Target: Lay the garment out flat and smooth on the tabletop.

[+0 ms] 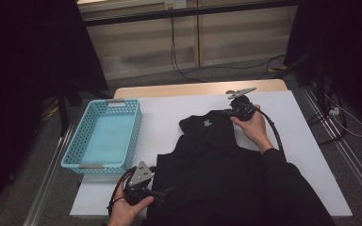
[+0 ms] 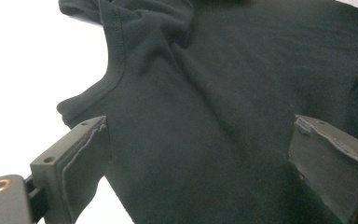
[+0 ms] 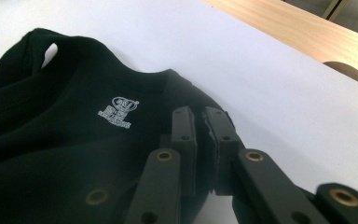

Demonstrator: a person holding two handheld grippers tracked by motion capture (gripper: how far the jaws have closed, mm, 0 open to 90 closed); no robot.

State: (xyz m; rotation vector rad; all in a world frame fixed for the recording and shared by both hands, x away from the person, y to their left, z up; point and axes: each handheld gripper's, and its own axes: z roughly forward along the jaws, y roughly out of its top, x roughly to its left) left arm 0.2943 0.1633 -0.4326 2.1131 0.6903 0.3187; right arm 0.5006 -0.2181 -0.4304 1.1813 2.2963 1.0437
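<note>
Pinching limp black T-shirt (image 3: 74,154) collar edge at 1 o'clock, right claw (image 3: 200,122) is clenching; left claw (image 2: 196,154) is gaping, straddling fabric at 7 o'clock on worktop (image 1: 179,106).

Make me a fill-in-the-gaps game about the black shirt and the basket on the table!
1. The basket left of the black shirt is coloured ____.
2. The right gripper is shut on the shirt's ____.
3. The left gripper has its jaws ____.
4. The print on the shirt is coloured ____.

Missing words: blue; edge; open; white
</note>
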